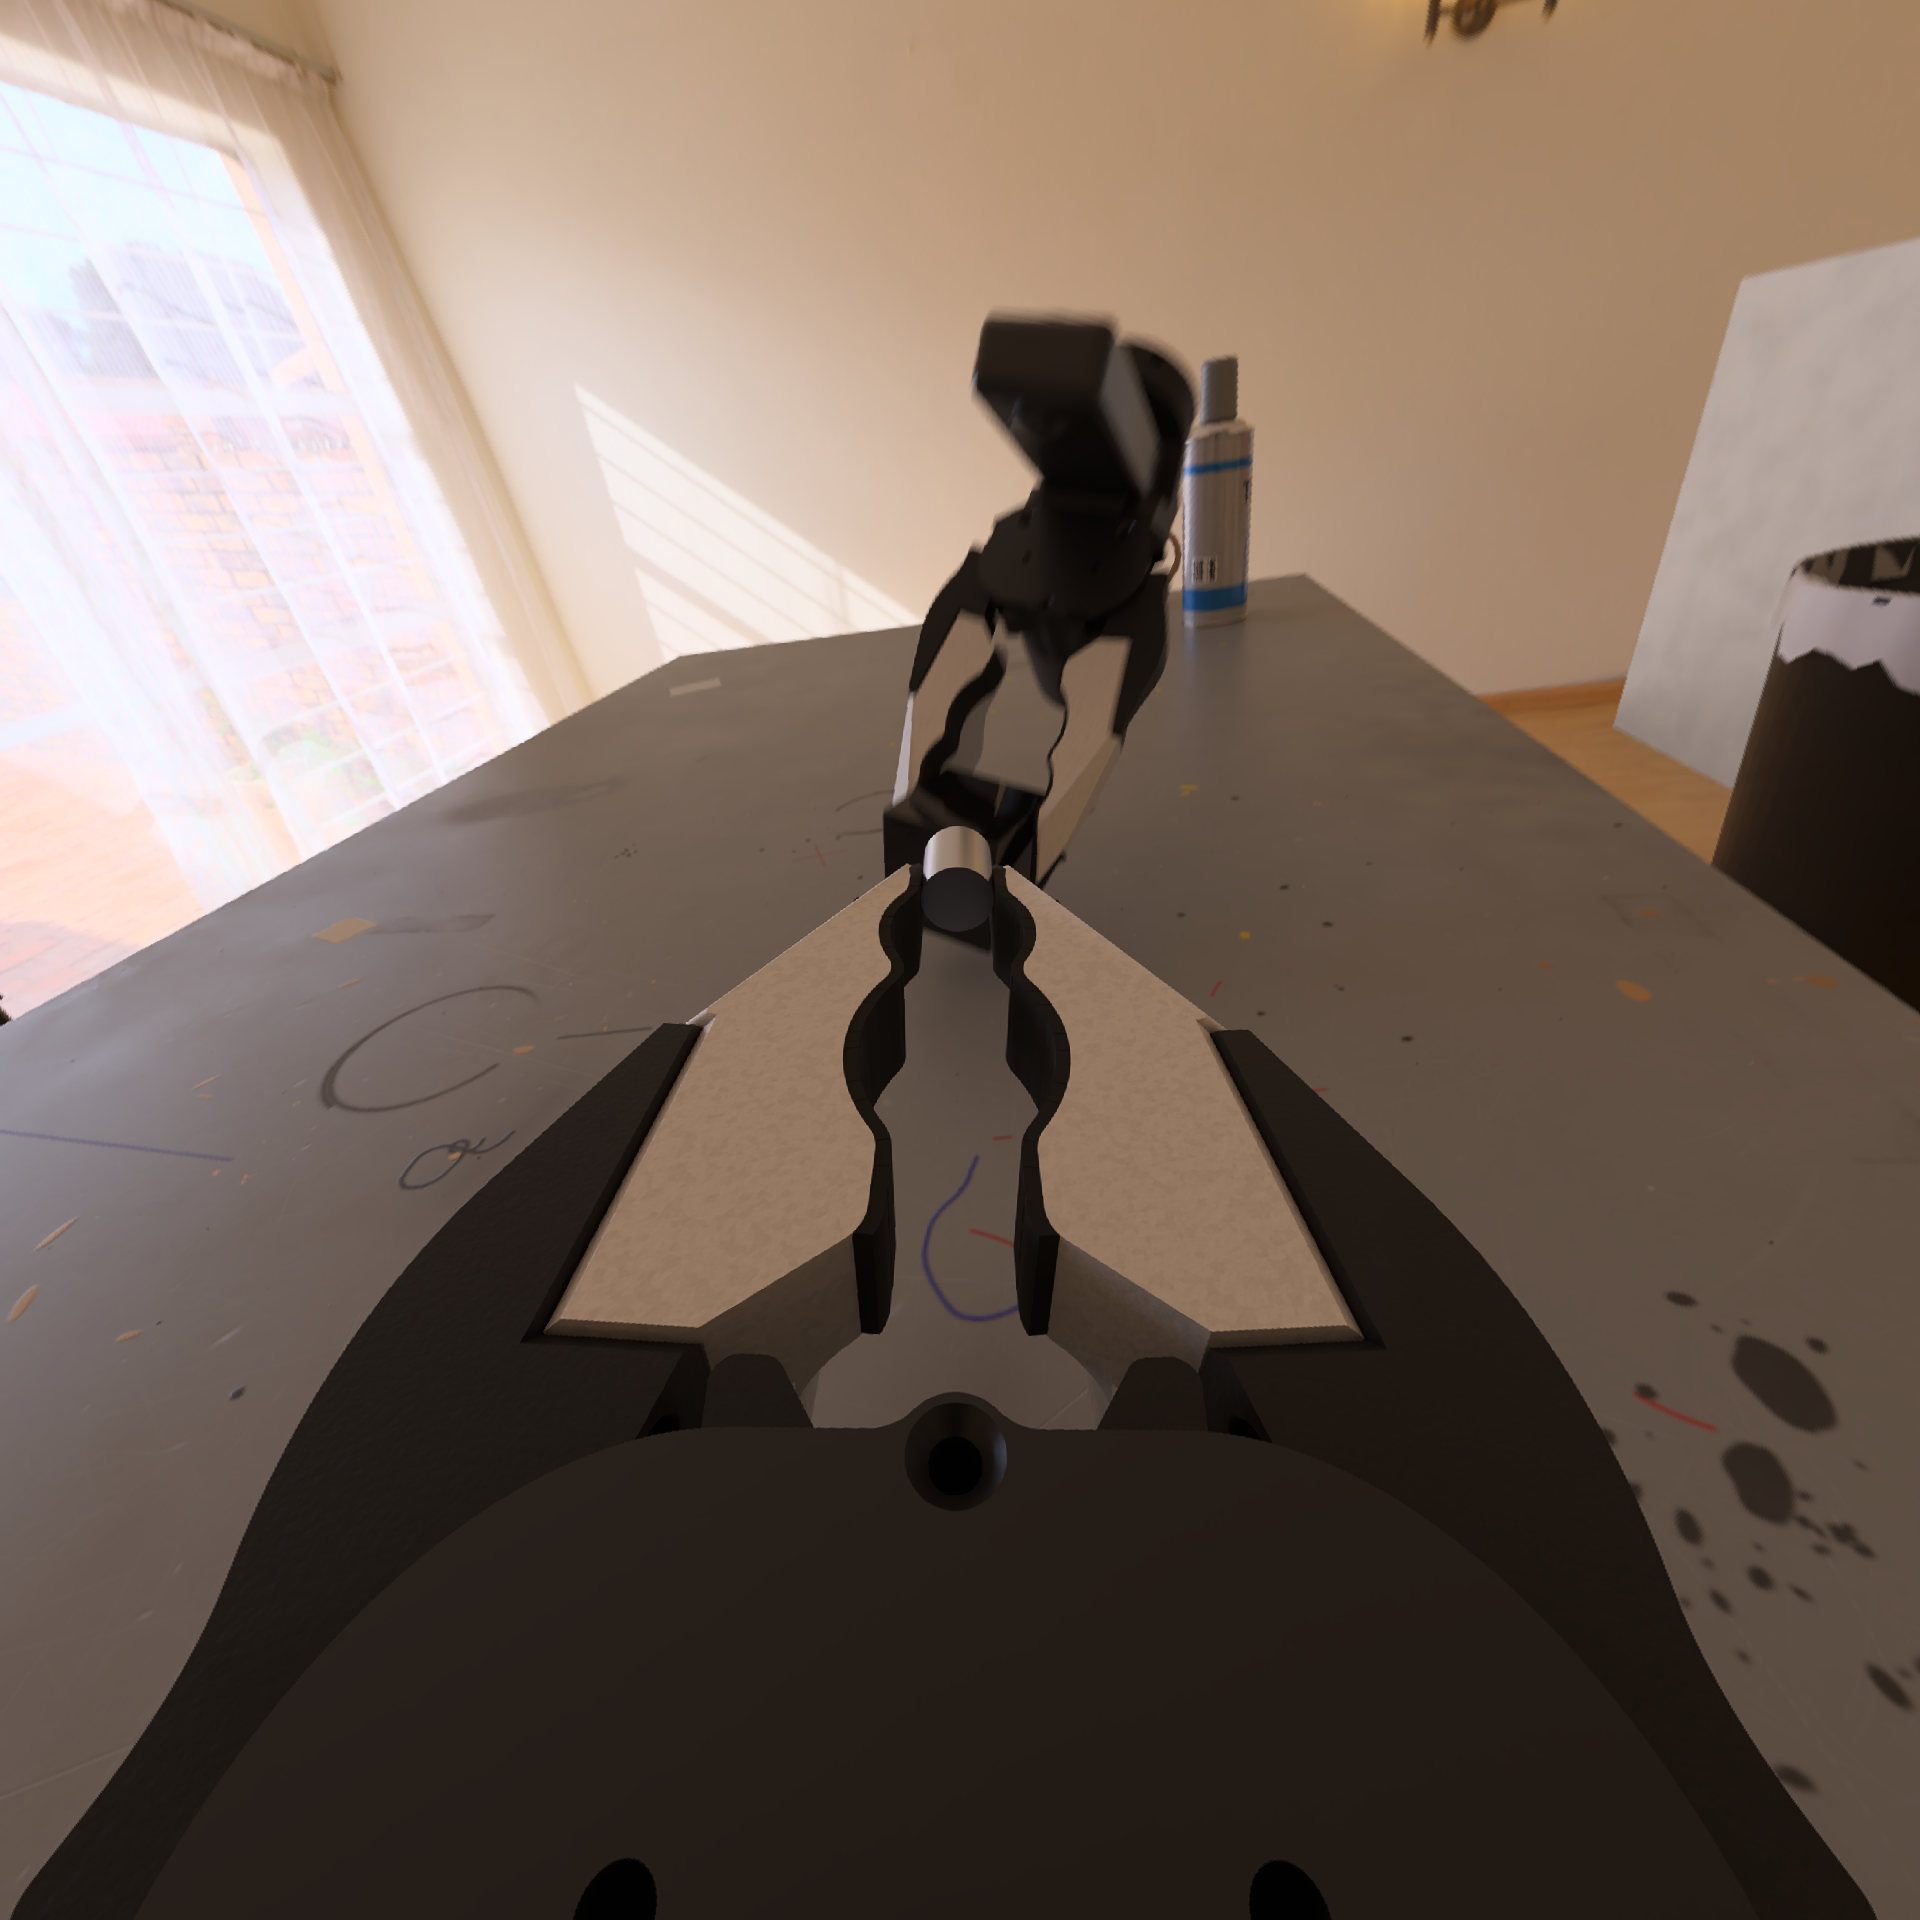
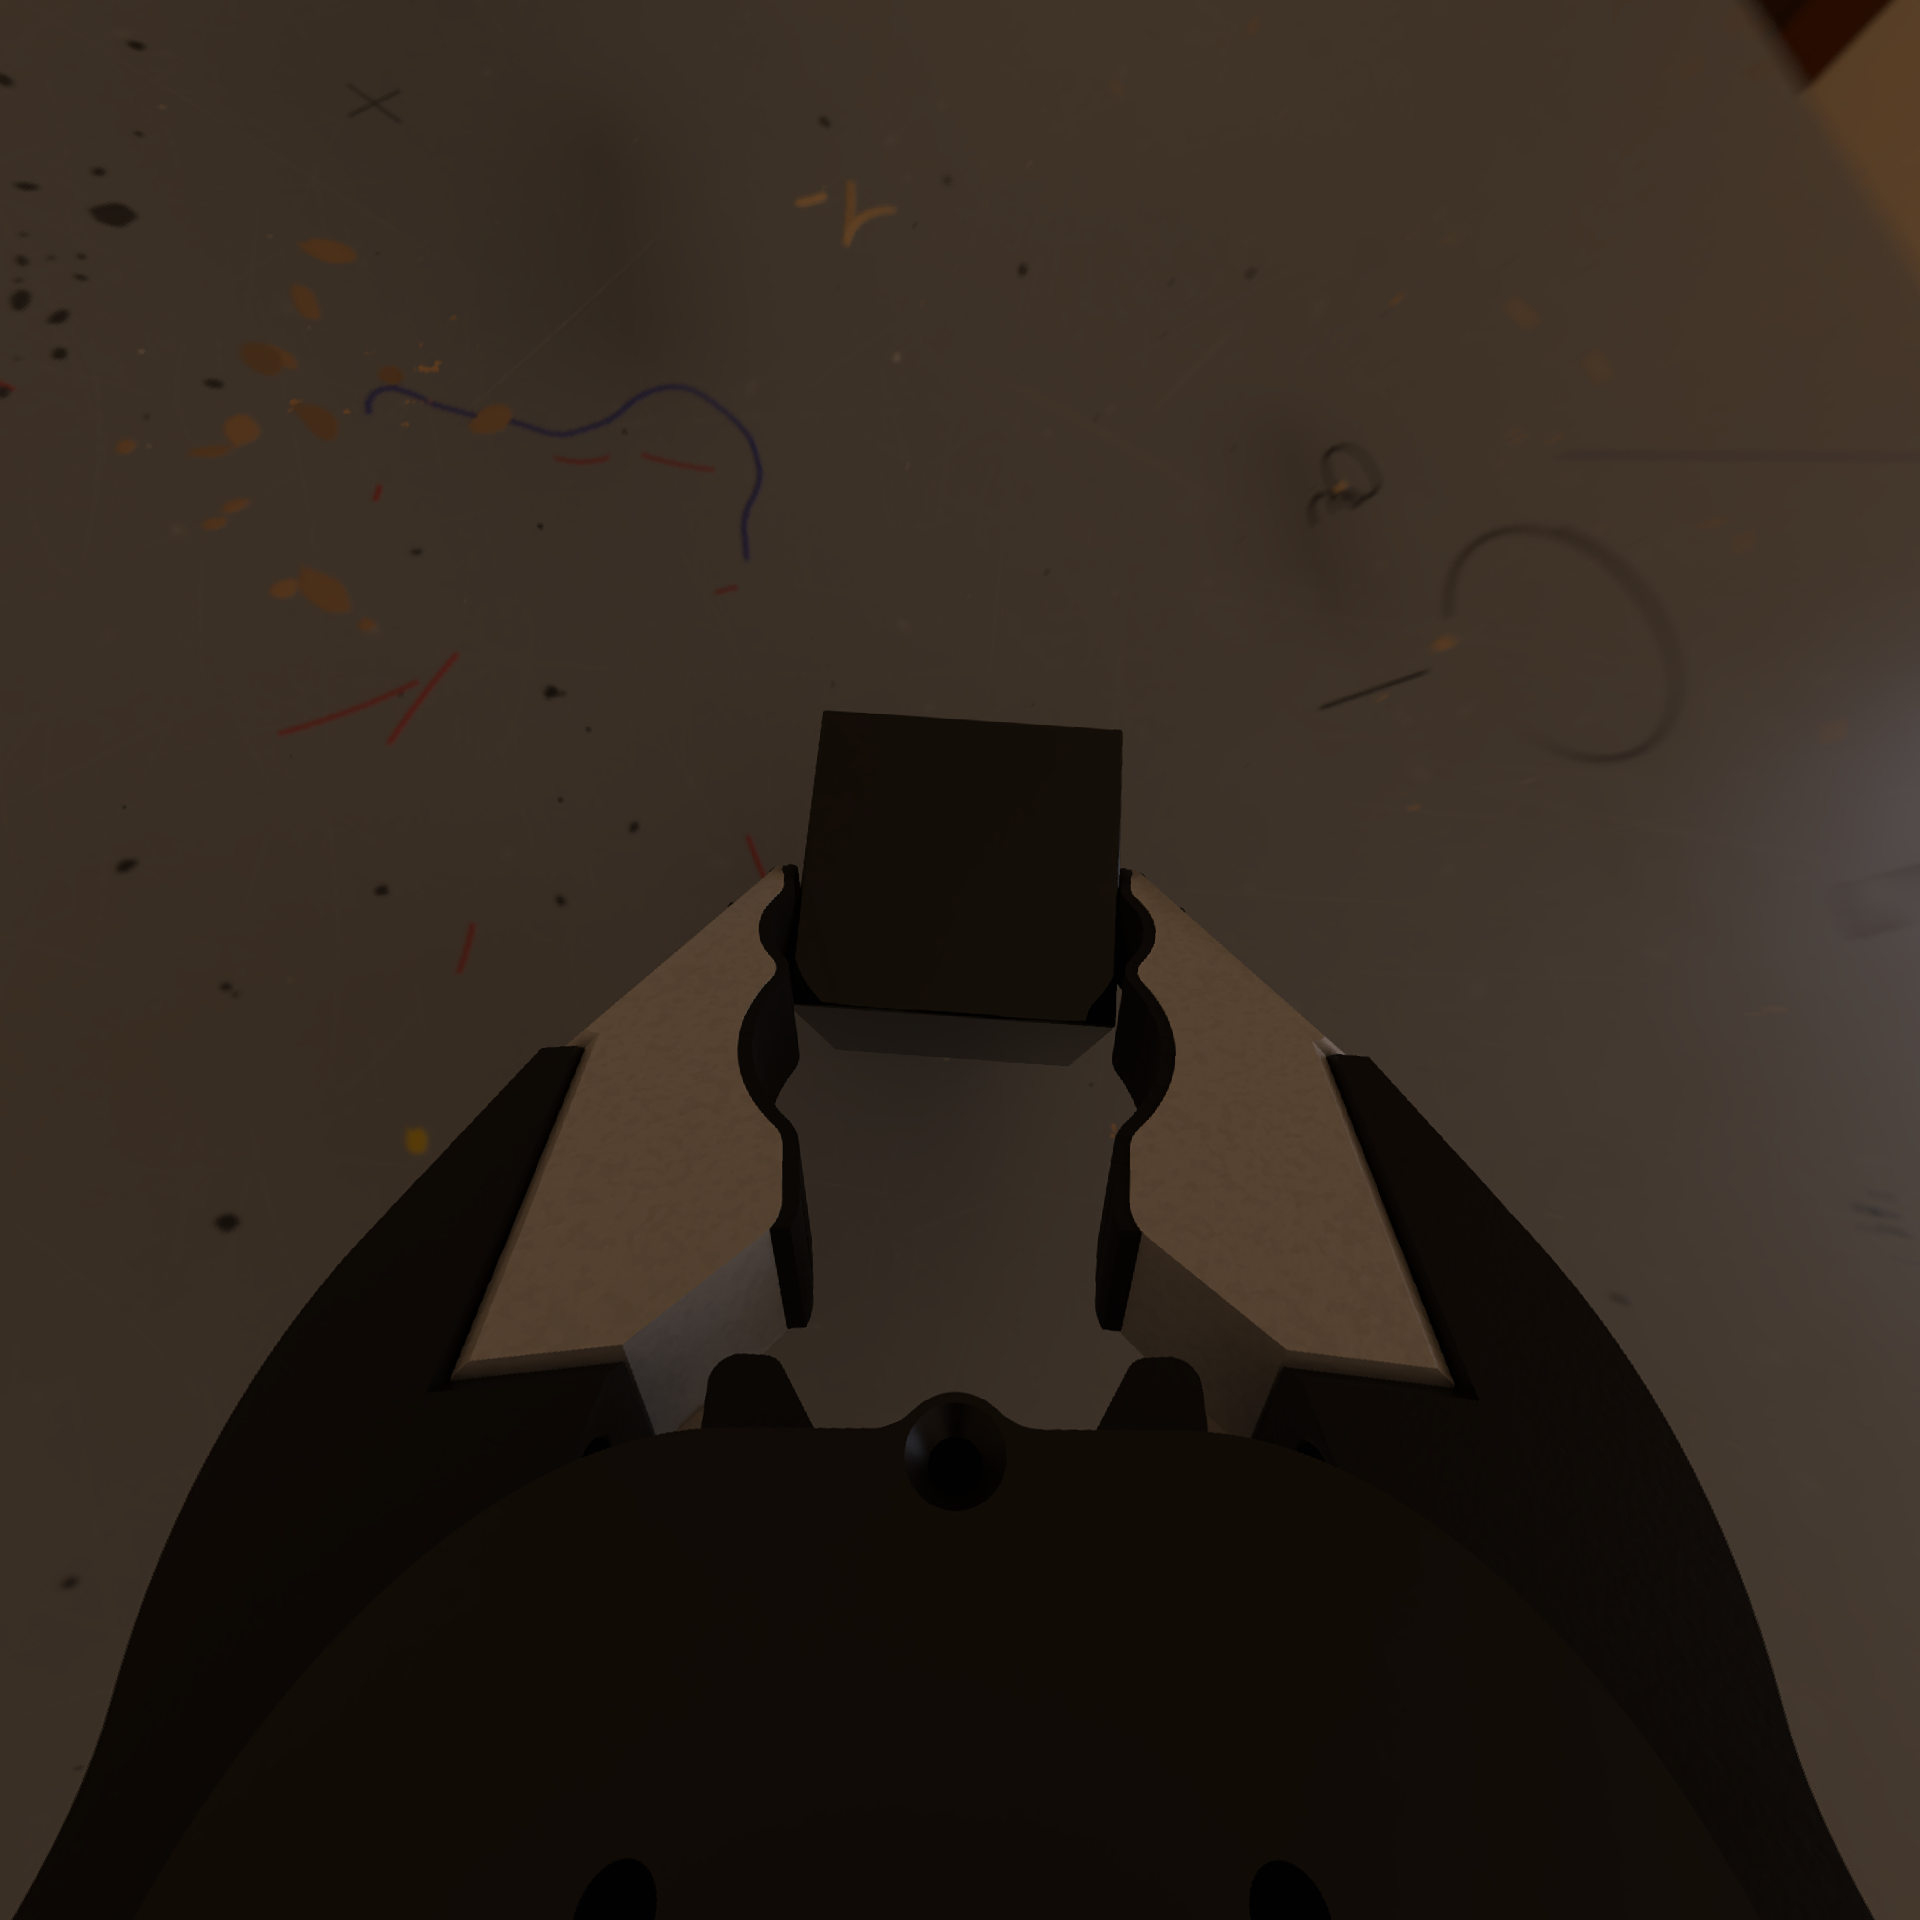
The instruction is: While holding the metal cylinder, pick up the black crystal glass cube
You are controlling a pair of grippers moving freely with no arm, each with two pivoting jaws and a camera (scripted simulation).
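My left gripper (image 1: 957,902) is shut on a small metal cylinder (image 1: 957,881), held at its fingertips above the grey table (image 1: 520,1039). Just beyond it in the left wrist view, my right gripper (image 1: 966,821) points down with the black cube (image 1: 909,826) between its fingertips. In the right wrist view my right gripper (image 2: 956,935) is shut on the black crystal glass cube (image 2: 961,862), its two fingertips pressed on the cube's left and right sides. Whether the cube rests on the table or is off it cannot be told.
A silver spray bottle with a blue band (image 1: 1218,499) stands at the table's far edge. A dark cylindrical container with a torn white rim (image 1: 1839,790) stands at the right. The table (image 2: 1351,312) bears paint spots and pen scribbles.
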